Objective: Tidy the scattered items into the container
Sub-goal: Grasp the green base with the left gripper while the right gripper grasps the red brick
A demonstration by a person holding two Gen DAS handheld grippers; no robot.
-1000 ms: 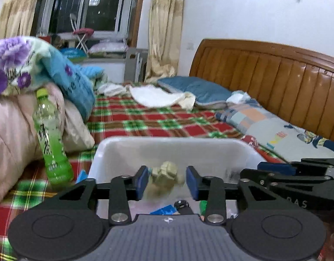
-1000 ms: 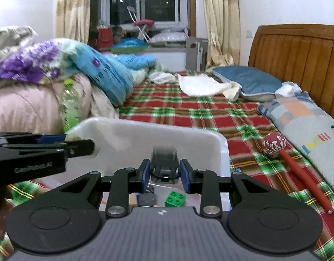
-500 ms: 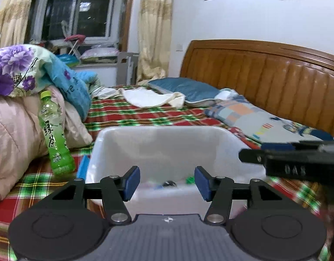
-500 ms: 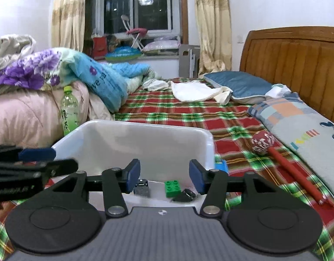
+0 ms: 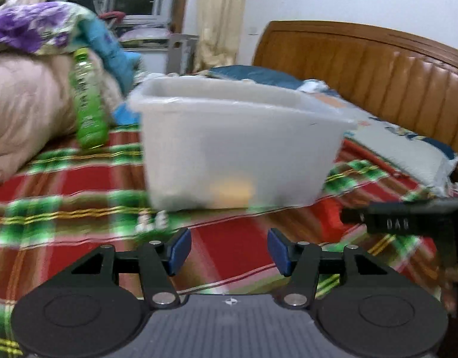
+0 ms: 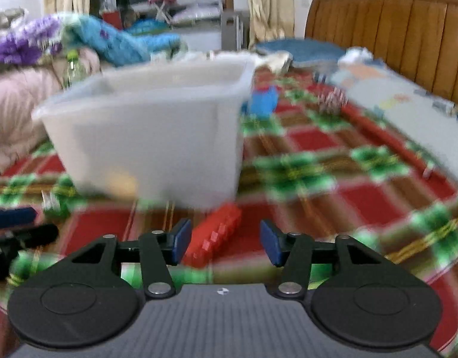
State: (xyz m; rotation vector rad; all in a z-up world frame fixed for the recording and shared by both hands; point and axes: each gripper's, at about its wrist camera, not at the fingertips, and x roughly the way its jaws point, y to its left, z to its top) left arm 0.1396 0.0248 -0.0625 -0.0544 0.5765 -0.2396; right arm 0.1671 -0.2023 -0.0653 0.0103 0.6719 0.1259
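Red-and-green plaid bedding (image 5: 80, 185) covers the bed, with a wooden headboard (image 5: 378, 71) along its far right edge and piled quilts (image 5: 26, 95) on the left. On the bedding stands the white bin (image 5: 238, 149), a pale yellowish thing showing dimly through its near wall.

Both pictures are blurred. Nearest the bin's front edge, in the right wrist view, a red toothed block (image 6: 217, 232) lies on the bedding, just ahead of the right gripper (image 6: 224, 243) and slightly left of its middle, close to the left blue pad (image 6: 181, 240) but apart from it. That gripper's jaws stand fairly wide and hold nothing.

The left gripper (image 5: 229, 252) hovers over bare bedding in front of the bin, jaws fairly wide and empty. A small green-and-white thing (image 5: 153, 222) lies just beyond its left finger, too smeared to name.

Only the left view shows the green drink bottle (image 5: 87, 104) clearly, leaning on the quilts beside the bin's left corner. Only the right view shows the red block, a blue thing (image 6: 263, 101) behind the bin's right corner, and a long red stick (image 6: 378, 131) toward the right edge.
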